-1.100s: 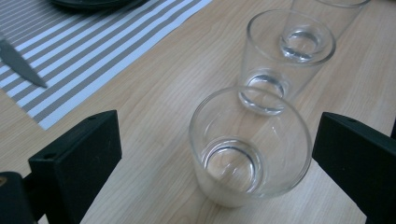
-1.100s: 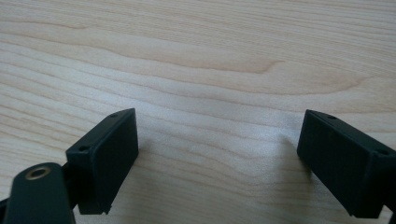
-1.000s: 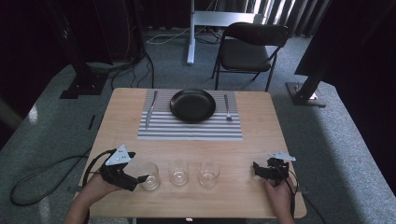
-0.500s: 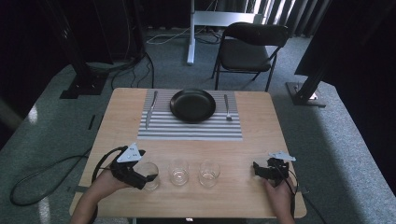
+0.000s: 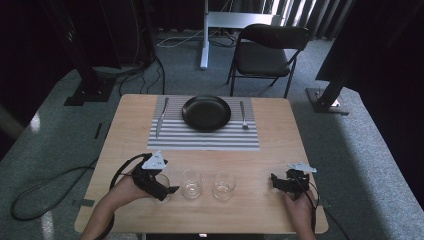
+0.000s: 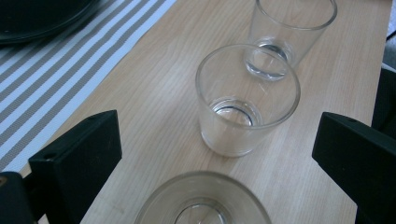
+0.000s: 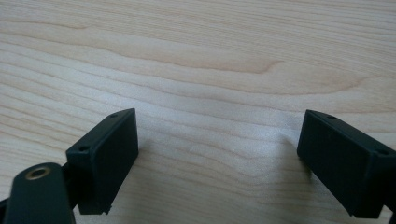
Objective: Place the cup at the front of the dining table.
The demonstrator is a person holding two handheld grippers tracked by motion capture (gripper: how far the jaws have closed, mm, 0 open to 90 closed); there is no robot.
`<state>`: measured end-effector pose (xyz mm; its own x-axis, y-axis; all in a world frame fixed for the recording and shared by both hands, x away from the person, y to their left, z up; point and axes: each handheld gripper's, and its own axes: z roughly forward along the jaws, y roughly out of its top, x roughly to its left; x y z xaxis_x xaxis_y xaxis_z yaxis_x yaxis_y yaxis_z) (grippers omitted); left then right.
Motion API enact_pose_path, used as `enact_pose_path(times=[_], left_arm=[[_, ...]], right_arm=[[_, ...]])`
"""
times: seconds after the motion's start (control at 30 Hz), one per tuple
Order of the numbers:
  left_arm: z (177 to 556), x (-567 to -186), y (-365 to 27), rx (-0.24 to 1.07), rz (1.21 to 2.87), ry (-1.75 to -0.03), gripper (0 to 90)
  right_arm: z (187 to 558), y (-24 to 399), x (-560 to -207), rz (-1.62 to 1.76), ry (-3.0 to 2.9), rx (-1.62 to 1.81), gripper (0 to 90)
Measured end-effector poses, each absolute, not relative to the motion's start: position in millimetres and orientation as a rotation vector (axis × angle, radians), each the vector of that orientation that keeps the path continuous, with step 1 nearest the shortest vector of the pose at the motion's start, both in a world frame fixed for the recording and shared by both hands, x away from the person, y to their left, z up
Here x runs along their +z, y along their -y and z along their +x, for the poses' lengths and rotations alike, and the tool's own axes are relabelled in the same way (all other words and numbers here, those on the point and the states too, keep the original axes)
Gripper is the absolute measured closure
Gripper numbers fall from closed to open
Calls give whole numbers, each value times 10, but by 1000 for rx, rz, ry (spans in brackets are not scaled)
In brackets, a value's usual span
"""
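Note:
Three empty clear glasses stand in a row near the table's front edge. In the left gripper view the nearest glass [image 6: 203, 203] sits low between my jaws, with the middle glass [image 6: 247, 100] and the far glass [image 6: 289, 28] beyond. My left gripper [image 6: 217, 154] is open, its jaws on either side of that nearest glass without touching it. From above, the left gripper [image 5: 164, 186] is at the left glass [image 5: 161, 194], beside the middle glass [image 5: 191, 183] and the right glass [image 5: 223, 185]. My right gripper [image 5: 276, 181] rests open on bare wood [image 7: 210, 84] at the front right.
A striped placemat [image 5: 202, 135] at the far side carries a black plate [image 5: 206, 112], with a knife [image 5: 160, 117] on its left and a fork [image 5: 243, 115] on its right. A folding chair [image 5: 267, 55] stands beyond the wooden table [image 5: 280, 145].
My left gripper has slid right along the front of the table until its open jaws straddle the left glass. The right gripper and the glasses have stayed put.

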<state>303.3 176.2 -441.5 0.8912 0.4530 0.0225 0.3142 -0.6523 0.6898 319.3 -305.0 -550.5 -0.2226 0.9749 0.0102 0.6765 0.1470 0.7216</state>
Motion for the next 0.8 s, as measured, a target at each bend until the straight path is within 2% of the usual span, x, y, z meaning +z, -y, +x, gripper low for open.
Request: enact_pose_path(times=[0.8], left_arm=[[3179, -4518, -1287, 183, 2531, -503, 17]], right_arm=[[3189, 3050, -5505, 1573, -1965, 847, 120]])
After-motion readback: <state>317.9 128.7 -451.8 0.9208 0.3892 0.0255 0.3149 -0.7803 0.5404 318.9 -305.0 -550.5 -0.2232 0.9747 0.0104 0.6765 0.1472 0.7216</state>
